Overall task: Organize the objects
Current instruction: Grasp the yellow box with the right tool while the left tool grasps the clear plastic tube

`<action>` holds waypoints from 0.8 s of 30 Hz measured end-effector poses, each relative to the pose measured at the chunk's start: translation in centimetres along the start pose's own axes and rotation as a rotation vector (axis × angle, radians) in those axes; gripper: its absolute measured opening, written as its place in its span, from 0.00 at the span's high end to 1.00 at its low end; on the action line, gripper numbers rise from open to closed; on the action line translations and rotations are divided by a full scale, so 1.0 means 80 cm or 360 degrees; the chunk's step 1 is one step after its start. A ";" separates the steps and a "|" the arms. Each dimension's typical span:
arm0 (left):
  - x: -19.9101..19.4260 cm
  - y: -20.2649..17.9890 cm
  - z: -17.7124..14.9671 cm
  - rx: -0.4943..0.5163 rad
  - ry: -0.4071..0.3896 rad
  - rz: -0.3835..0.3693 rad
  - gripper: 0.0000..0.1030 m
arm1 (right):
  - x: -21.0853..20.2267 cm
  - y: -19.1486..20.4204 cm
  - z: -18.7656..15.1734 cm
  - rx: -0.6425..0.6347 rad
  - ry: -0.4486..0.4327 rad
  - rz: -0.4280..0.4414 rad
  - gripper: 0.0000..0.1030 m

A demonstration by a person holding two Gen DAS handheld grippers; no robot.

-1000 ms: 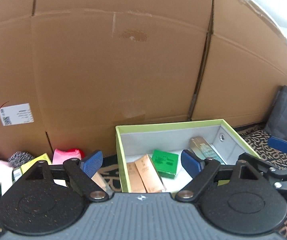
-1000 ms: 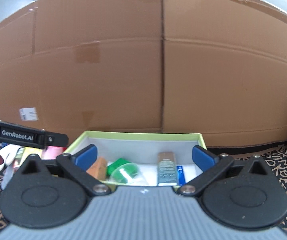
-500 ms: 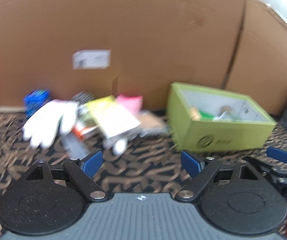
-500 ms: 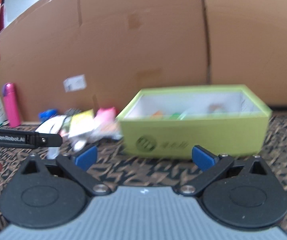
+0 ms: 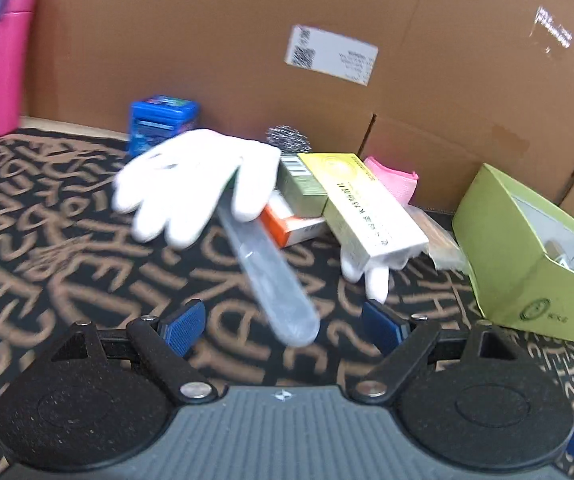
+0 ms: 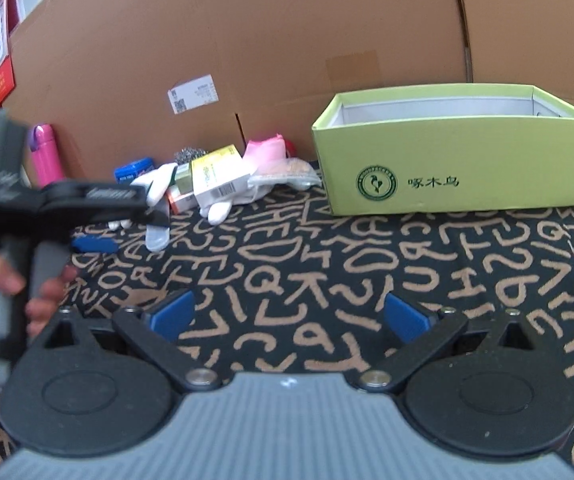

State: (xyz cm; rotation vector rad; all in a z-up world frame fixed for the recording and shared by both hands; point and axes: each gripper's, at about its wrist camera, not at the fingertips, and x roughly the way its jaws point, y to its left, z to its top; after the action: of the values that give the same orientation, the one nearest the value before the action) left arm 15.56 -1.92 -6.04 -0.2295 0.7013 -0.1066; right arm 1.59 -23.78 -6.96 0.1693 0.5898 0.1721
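A pile of loose objects lies on the patterned mat by the cardboard wall: a white glove point(image 5: 195, 184), a clear plastic tube point(image 5: 271, 276), a yellow-white box point(image 5: 367, 204), an orange box point(image 5: 287, 224), a pink cloth point(image 5: 393, 176) and a blue box point(image 5: 163, 120). My left gripper point(image 5: 283, 326) is open and empty, with the tube's near end between its fingers. The green box point(image 6: 455, 152) stands to the right; it also shows in the left wrist view point(image 5: 527, 256). My right gripper point(image 6: 287, 316) is open and empty over bare mat, in front of the green box.
A pink bottle point(image 5: 3, 60) stands at the far left against the cardboard wall point(image 5: 247, 40). A steel scourer point(image 5: 287, 140) sits behind the pile. The left gripper's body and the hand holding it show in the right wrist view point(image 6: 47, 216).
Both grippers pulled back from above the green box and dropped low. The left one swung left to the pile and now faces the clear tube.
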 end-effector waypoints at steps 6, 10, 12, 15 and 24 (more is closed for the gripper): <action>0.018 -0.006 0.006 0.0221 -0.0007 0.0086 0.60 | 0.002 0.007 0.004 -0.0030 0.0009 -0.0034 0.00; -0.011 0.016 -0.010 0.0240 0.0025 -0.0052 0.66 | 0.014 0.016 0.008 -0.0043 -0.0014 -0.0031 0.00; -0.028 0.025 -0.023 0.0265 0.0029 -0.0091 0.69 | 0.025 0.025 0.012 -0.0074 -0.0006 -0.0021 0.00; -0.051 0.039 -0.039 0.0252 0.0026 -0.0114 0.69 | 0.049 0.045 0.025 -0.0198 -0.0012 0.0003 0.02; -0.064 0.057 -0.037 0.0206 0.0011 -0.0171 0.57 | 0.168 0.103 0.114 -0.0643 -0.0064 0.0066 0.16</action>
State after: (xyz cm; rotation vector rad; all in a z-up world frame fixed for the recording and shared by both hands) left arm 9.86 2.86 -6.11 -0.1425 0.6859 -0.2549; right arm 16.79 -13.92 -5.03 -0.2062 0.5006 0.3233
